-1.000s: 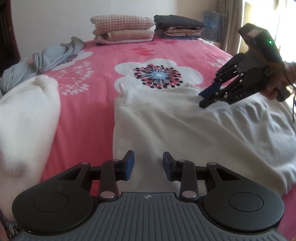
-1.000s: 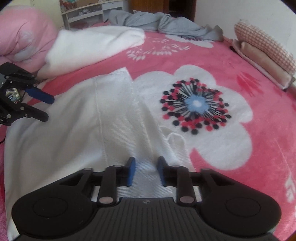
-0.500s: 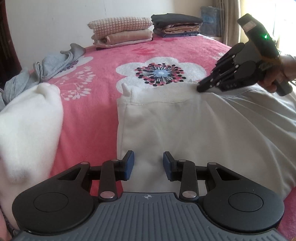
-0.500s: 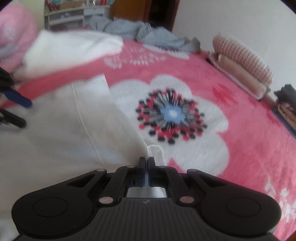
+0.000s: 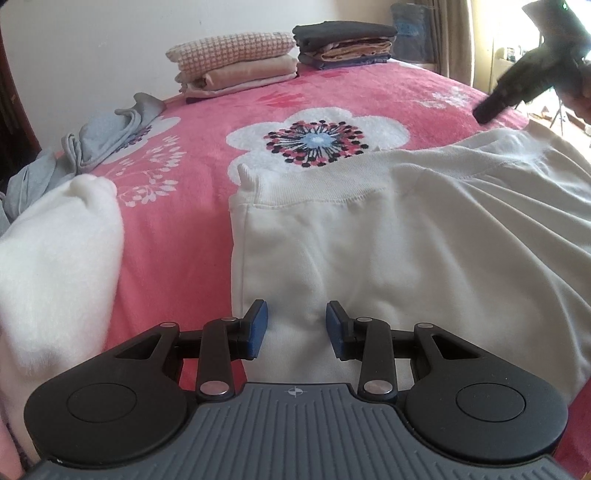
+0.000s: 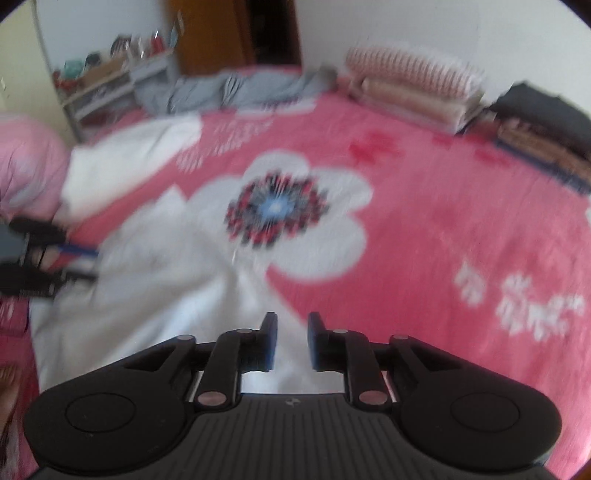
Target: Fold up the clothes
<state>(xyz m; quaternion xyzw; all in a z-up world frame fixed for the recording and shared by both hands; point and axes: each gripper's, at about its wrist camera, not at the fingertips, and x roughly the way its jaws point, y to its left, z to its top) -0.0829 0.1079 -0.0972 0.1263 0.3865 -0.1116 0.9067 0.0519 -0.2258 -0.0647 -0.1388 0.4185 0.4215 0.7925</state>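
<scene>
While the cream garment [image 5: 388, 236] lies spread flat on the pink bed [image 5: 177, 206], the left hand-held gripper [image 5: 295, 328] hovers spread over its near edge, and the right hand-held gripper [image 6: 291, 341] has just been opening, nothing between its jaws. Smoothing seems finished; next, both must pinch an edge to fold.

White wall [image 5: 110, 44], bright curtained window [image 5: 480, 40], wooden door [image 6: 236, 33], cluttered shelf [image 6: 110, 77]

Black gripper [image 5: 295, 328] — blue pads, silver screws
</scene>
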